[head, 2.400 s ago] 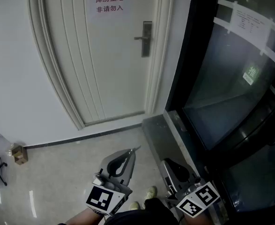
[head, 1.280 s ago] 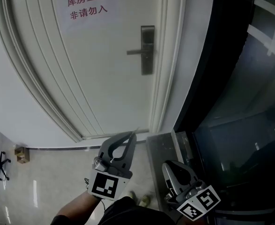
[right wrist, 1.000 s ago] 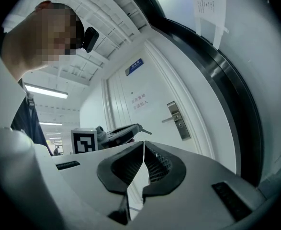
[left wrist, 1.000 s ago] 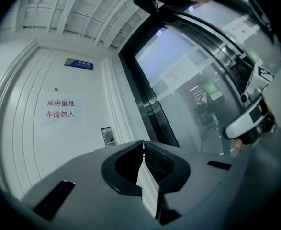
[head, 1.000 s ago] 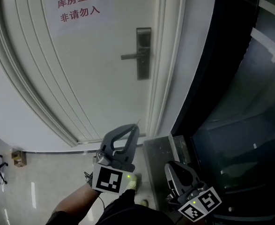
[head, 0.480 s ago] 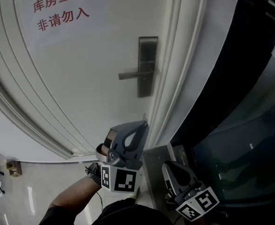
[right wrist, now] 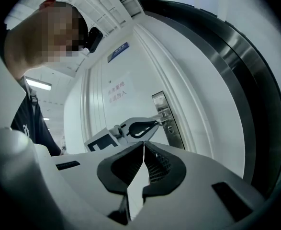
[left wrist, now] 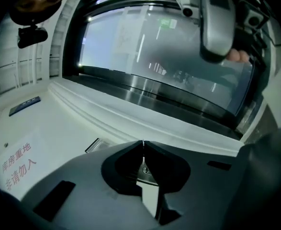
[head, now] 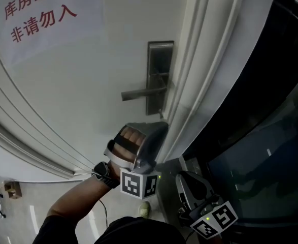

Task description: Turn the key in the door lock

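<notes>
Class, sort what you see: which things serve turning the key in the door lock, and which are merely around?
For the job: left gripper, shut on the key; lock plate; lever handle.
Just around: red-lettered notice; dark glass panel; small box; right gripper, shut and empty.

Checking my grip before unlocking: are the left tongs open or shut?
Shut on the key: the left gripper tongs meet, thin blade poking past their tips.

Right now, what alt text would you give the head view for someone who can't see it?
The left claw, pinching a thin key, is at the bottom of the metal lock plate on a white door, just under the handle. The right claw hangs low and shut beside dark glass. A red-lettered sign is on the door.
</notes>
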Available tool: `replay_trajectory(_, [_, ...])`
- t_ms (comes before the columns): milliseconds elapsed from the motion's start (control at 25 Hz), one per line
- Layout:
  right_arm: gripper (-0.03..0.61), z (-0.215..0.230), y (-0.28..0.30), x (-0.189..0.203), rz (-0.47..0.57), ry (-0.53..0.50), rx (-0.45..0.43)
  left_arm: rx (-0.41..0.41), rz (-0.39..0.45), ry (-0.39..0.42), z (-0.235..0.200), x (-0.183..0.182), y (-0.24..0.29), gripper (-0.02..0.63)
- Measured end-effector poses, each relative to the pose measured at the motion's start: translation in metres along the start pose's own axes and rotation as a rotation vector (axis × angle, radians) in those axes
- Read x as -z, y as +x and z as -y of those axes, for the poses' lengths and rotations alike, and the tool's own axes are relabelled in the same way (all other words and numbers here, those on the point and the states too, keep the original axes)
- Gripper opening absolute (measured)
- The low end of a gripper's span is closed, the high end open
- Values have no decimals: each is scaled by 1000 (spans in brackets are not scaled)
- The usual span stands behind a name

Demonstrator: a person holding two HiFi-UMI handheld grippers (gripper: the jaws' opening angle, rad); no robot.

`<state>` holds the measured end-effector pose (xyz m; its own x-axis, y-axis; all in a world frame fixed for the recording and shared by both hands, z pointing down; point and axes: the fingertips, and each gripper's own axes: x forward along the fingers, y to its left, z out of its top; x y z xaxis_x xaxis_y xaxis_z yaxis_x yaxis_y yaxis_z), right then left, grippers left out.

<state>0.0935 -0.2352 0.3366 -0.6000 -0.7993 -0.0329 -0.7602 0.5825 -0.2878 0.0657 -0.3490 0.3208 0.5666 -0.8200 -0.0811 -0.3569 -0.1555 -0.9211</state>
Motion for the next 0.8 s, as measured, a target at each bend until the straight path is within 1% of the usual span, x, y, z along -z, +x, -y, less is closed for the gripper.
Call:
replay_trajectory(240, [16, 20, 12, 2, 1, 14, 16, 6, -28, 149, 13, 25, 34, 11])
replay_trajectory(360, [16, 31, 16, 3, 4, 25, 23, 22, -33, 212, 20, 35, 46, 11])
replay_trajectory(440, [16, 36, 18, 3, 5, 32, 27, 35, -37, 239, 24, 41, 53, 11])
replay_trajectory(560, [16, 42, 21, 5, 6, 41, 29, 29, -51, 297, 25, 50, 58, 11])
replay_trajectory(640, [15, 46, 22, 5, 7, 44, 27, 28, -62, 318, 26, 55, 61, 11])
replay_trajectory(800, [15, 49, 23, 5, 10, 46, 21, 41, -70, 332, 31, 60, 64, 11])
